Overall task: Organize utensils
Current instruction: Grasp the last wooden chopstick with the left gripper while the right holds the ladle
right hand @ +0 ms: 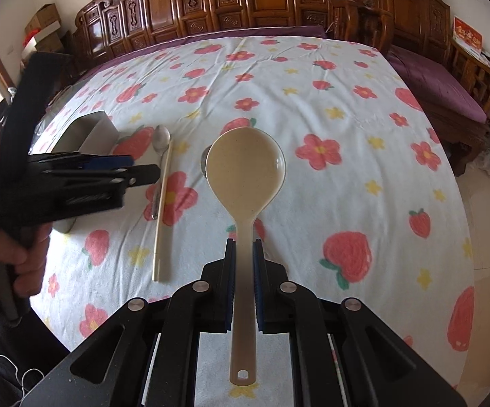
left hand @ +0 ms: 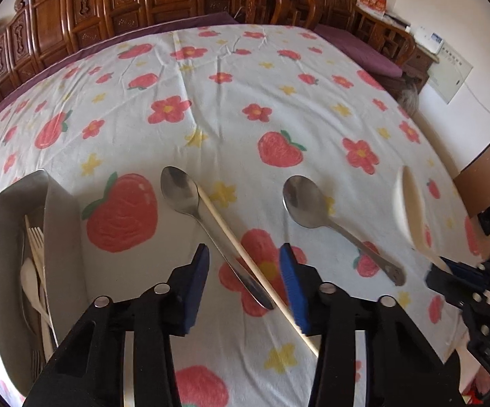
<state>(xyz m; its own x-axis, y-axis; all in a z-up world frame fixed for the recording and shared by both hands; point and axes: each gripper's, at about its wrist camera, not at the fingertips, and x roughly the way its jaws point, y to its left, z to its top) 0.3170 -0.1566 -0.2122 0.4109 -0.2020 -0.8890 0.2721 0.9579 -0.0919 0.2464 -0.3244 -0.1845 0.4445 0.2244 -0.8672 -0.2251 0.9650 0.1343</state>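
- Strawberry-and-flower cloth (left hand: 231, 101) covers the whole bench, with carved wooden panels (left hand: 136, 3) along the far side.
- Nearest in the left wrist view: the left gripper (left hand: 243, 279), angled down over the cloth, its blue fingers (left hand: 197, 281) partly apart and gripping nothing.
- Between those fingers lie a steel spoon's handle and a pale chopstick (left hand: 245, 257); the chopstick passes right by the right-hand finger, and whether it touches is unclear.
- That first steel spoon (left hand: 180, 190) rests bowl-up on the cloth, bowl pointing away, the chopstick lying against its handle.
- To its right, well apart, a second steel spoon (left hand: 304, 203) lies flat on the cloth.
- At the left edge sits a grey utensil tray (left hand: 61, 224), with a fork, a white spoon and pale sticks already inside.
- Over to the right wrist view: the right gripper (right hand: 243, 261) has its fingers narrow, clamped on the handle of a beige plastic ladle (right hand: 245, 166).
- Ladle is off the cloth, bowl forward, the handle's hanging hole poking out behind the fingers.
- A hand (right hand: 11, 261) at the left of that view grips the left tool's handle.
- Farther off, a purple cushion (right hand: 438, 78) sits on a wooden seat.
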